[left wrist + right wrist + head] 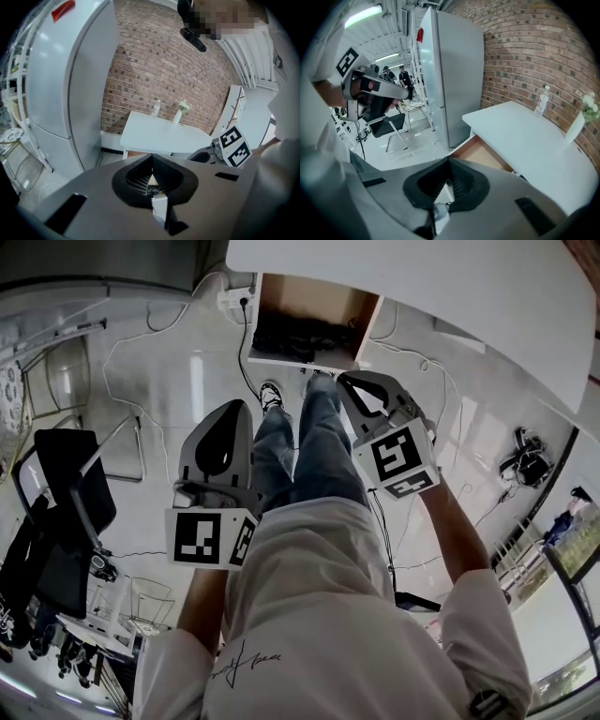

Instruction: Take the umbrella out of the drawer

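In the head view, your left hand-held gripper [240, 411] and right hand-held gripper [343, 381] hang over your legs, both well apart from the open drawer [302, 364]. The umbrella [298, 334] lies inside it as a dark bundle. In the left gripper view, the jaws are pressed together on nothing and face the white surface [159, 133]. In the right gripper view, the jaws are likewise pressed together and empty, with the drawer's wooden inside beyond them.

White table [525, 136] and grey fridge [454, 70] stand against brick wall [525, 56] on glossy floor [178, 381].
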### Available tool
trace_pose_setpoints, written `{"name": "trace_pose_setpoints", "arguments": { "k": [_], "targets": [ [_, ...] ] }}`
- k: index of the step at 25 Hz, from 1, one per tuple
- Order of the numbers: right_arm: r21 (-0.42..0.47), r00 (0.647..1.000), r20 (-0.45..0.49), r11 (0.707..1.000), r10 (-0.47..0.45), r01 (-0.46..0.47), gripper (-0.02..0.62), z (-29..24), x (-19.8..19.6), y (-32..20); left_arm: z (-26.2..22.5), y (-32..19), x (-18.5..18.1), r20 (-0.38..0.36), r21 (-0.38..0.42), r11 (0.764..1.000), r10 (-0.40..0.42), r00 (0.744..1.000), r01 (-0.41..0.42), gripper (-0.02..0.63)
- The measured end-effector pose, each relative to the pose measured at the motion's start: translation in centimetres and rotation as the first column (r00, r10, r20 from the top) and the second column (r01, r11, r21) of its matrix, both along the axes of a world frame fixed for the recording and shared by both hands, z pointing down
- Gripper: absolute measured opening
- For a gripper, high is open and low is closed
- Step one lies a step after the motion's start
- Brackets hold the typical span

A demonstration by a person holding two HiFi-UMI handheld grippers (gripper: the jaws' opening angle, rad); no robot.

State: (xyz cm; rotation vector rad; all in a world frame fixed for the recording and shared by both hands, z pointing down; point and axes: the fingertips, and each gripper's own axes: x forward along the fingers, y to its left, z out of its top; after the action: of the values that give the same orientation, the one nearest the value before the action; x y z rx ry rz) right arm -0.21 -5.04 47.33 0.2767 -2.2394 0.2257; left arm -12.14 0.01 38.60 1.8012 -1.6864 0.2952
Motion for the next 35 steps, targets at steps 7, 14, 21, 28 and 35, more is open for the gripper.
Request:
{"name": "trace_pose_setpoints", "arguments": {
  "k": [7, 14, 21, 28, 35],
  "targets": [
    [-0.018, 0.998, -0.042, 0.999, -0.048, 0.048, 0.011, 4.6, -0.2, 0.2, 2.6, 0.3, 0.6, -0.020, -0.035, 0.999, -0.027, 0.999, 0.026, 0.017],
    [-0.033, 0.992, -0.055, 0.993, -0.114, 0.113, 0.012, 7.9, -0.7, 0.3, 4.9, 0.4, 1.2, -0.031, -0.058, 0.997, -0.060, 0.998, 0.058, 0.017],
    [-0.027, 0.986, -0.084, 0.989, -0.146, 0.144, 0.023, 10.5, -0.8, -0.4, 7.7, -0.1, 2.3, -0.018, -0.061, 0.995, -0.077, 0.997, 0.076, 0.017],
    [-0.009, 0.972, -0.128, 0.981, -0.194, 0.195, 0.046, 13.8, -1.0, -1.2, 10.4, 0.0, 3.2, -0.033, -0.101, 0.993, -0.070, 0.997, 0.067, 0.017],
    [-0.022, 0.954, -0.197, 0.973, -0.228, 0.229, 0.083, 18.1, -0.5, -2.6, 11.9, 0.1, 2.5, -0.037, -0.127, 0.989, -0.086, 0.996, 0.080, 0.017]
  ]
}}
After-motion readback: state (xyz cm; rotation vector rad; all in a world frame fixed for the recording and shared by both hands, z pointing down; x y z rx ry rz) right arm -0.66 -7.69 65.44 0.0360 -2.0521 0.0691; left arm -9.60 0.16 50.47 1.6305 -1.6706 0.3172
